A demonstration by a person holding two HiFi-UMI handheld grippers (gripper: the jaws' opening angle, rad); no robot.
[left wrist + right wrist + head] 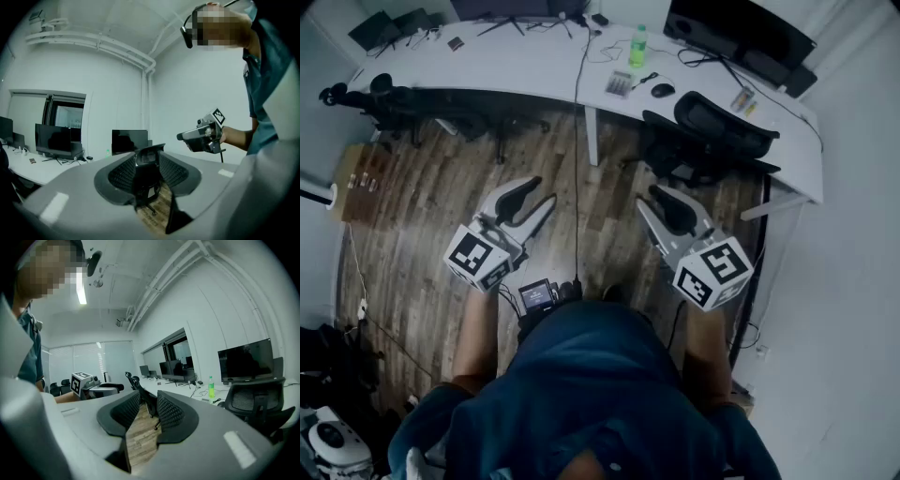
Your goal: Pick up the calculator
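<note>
Lying flat on the white desk (525, 67), just beside the mouse (663, 90), the calculator (619, 84) is well apart from both claws. The left claw (542, 191) and right claw (646, 195) hang over the wooden floor (422, 216), jaws parted, holding nothing. The calculator looks light, stiff and thin, with a casing that is probably slick; pinching across its long edges seems safest.

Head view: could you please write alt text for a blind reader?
A person holds the grey left gripper and right gripper open and empty above a wooden floor. Ahead, a small grey calculator lies on the white desk near a green bottle.
</note>
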